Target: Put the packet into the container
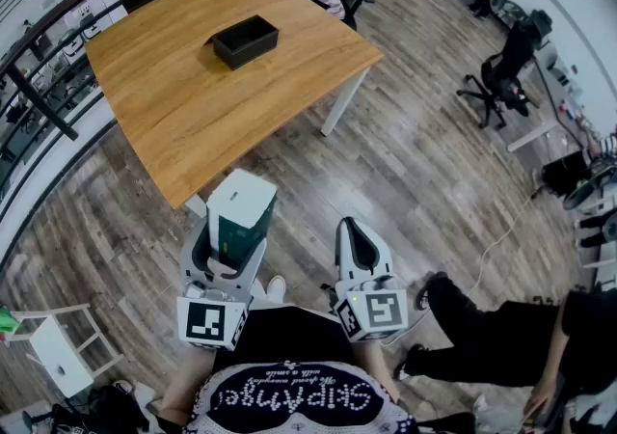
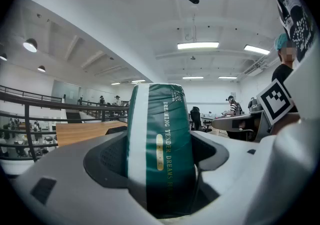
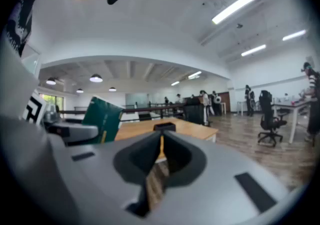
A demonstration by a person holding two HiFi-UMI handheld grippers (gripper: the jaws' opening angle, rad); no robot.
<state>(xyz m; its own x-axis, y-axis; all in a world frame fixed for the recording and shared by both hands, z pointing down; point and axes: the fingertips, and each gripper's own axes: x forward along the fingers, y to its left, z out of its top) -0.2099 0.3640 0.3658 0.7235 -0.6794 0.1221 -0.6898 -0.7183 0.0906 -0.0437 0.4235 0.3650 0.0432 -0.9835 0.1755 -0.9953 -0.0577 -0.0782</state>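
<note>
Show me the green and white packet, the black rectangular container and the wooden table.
green and white packet [image 2: 160, 154], left gripper view, green front face
black rectangular container [image 1: 253, 52], head view, near side wall
wooden table [image 1: 174, 104], head view, bare top

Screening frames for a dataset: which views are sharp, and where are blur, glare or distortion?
Head view: evenly lit and sharp, wide-lens bowing at the edges; the black rectangular container reads clearly. Left gripper view: the green-and-white packet is crisp, the ceiling strip light blown out. Right gripper view: soft throughout, the shut right tongs blurred, dark rounded corners.
</note>
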